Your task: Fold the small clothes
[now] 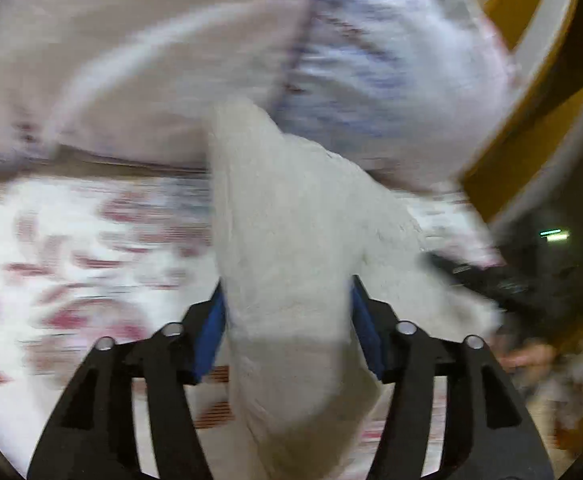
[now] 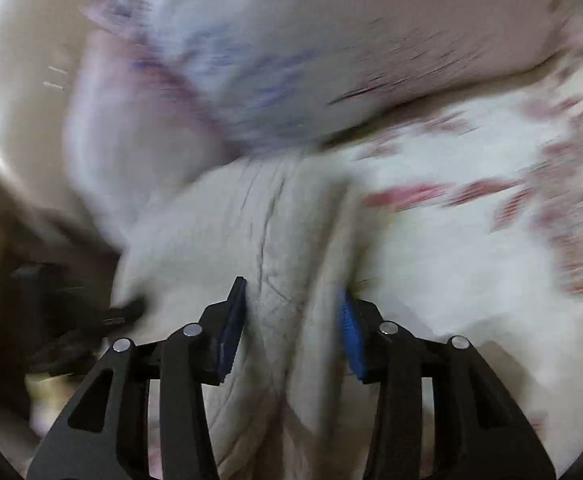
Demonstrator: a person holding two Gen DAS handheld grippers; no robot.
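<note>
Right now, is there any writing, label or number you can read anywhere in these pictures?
None can be read.
The cream cloth in both grippers shows no print or tag.
The red-patterned sheet and the pillow carry only blurred patterns.
The green light at the right edge is a smear, not readable.

Both views are heavily smeared by motion blur; only the black tongs (image 1: 287, 320) and the pale cloth (image 1: 291, 240) between them are rendered fairly sharp. Soft, even indoor light is seen, with the floral bedsheet (image 2: 471, 260) nearly washed out. Fisheye bending and dark vignetting are shown at the edges.
</note>
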